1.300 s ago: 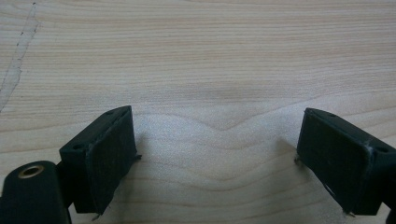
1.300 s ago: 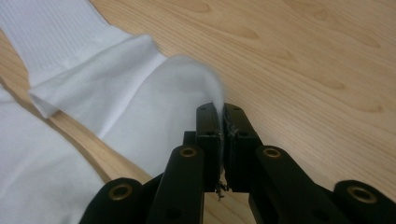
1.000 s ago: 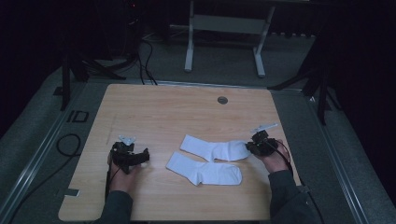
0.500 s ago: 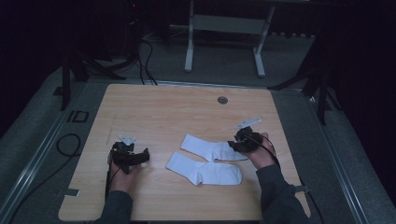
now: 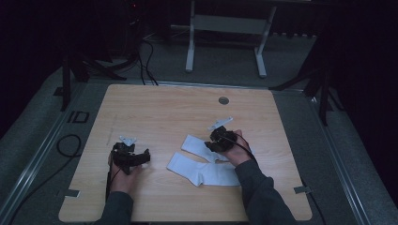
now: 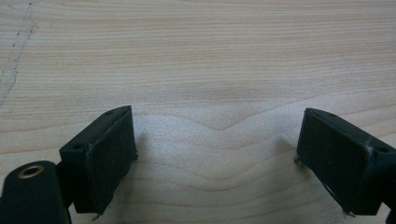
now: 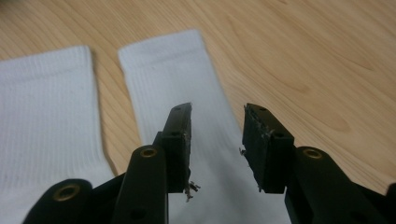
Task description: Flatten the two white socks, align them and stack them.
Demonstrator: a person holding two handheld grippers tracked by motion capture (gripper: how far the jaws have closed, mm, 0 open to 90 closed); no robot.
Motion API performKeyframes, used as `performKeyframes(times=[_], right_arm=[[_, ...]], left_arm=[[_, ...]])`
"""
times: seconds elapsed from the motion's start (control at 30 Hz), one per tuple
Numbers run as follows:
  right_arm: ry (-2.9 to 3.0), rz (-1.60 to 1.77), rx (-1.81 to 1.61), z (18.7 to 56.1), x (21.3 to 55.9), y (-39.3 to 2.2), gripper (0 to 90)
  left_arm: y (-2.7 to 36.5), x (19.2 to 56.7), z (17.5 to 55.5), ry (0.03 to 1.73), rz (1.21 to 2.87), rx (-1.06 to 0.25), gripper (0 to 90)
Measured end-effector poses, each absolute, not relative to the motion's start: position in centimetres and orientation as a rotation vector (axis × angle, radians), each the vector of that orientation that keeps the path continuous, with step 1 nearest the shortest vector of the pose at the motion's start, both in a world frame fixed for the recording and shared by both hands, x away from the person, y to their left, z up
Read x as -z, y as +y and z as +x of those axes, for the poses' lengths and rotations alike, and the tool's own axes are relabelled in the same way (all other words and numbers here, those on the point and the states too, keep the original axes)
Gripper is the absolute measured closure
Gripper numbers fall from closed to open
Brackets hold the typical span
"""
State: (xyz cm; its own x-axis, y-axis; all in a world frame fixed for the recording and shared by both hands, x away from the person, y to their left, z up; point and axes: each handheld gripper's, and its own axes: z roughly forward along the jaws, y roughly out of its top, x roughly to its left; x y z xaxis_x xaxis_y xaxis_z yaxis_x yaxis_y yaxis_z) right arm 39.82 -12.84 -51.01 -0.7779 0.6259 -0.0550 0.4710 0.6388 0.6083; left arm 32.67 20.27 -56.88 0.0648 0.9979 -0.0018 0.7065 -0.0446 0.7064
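Nearest to me in the high view are two grey sleeves, coming in from the bottom edge. My left hand point(image 5: 123, 171) holds the left gripper point(image 5: 136, 158) low over bare wood on the left part of the table point(image 5: 159, 112). In the left gripper view I see its jaws spread wide, with nothing between them, only wood grain under them.

A little further in and to the right lie two white socks. The near sock point(image 5: 202, 169) is flat on the table, and the far sock point(image 5: 196, 144) lies just behind it; in the high view they seem to touch or overlap near the middle. My right hand point(image 5: 234, 147) holds the right gripper point(image 5: 217, 140) on top of the far sock. In the right gripper view the jaws stand partly apart over the far sock point(image 7: 184, 79), and I see white cloth in the gap between them. They are not clenched on it. The near sock point(image 7: 44, 116) lies beside it there, cuffs side by side, with a strip of wood between.

Further away, near the far edge of the table, is a small round grommet point(image 5: 224, 100). Behind the table stands a grey metal frame point(image 5: 225, 28) on the floor, and black cables point(image 5: 145, 61) lie at the left.
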Motion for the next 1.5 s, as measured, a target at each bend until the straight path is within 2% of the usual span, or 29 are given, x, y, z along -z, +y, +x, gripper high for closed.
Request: performKeyframes(times=[0.33,0.57,0.63,0.8,0.9,1.2,1.5], right_arm=[[2.674,0.822,-0.847,40.7,53.0,-9.9,59.4],[2.721,0.86,-0.836,41.1,54.4,-9.3,55.7],[2.713,0.845,-0.823,40.9,54.4,-9.2,58.3],[2.702,0.844,-0.824,41.0,54.4,-9.2,74.7],[2.687,0.854,-0.826,41.2,54.4,-9.3,81.4],[2.672,0.922,-0.873,41.5,54.1,-9.9,83.6],[2.609,0.895,-0.938,40.6,51.0,-11.6,83.6]], left_arm=[[20.2,56.9,32.7,1.694,1.807,-0.698,11.5],[20.2,56.9,32.7,1.694,1.808,-0.698,11.5],[20.2,56.9,32.7,1.694,1.808,-0.698,11.5],[20.2,56.9,32.7,1.694,1.808,-0.698,11.5],[20.3,56.9,32.7,1.694,1.808,-0.698,11.5],[20.3,56.9,32.7,1.694,1.808,-0.698,11.5],[20.2,56.9,32.7,1.694,1.808,-0.698,11.5]])
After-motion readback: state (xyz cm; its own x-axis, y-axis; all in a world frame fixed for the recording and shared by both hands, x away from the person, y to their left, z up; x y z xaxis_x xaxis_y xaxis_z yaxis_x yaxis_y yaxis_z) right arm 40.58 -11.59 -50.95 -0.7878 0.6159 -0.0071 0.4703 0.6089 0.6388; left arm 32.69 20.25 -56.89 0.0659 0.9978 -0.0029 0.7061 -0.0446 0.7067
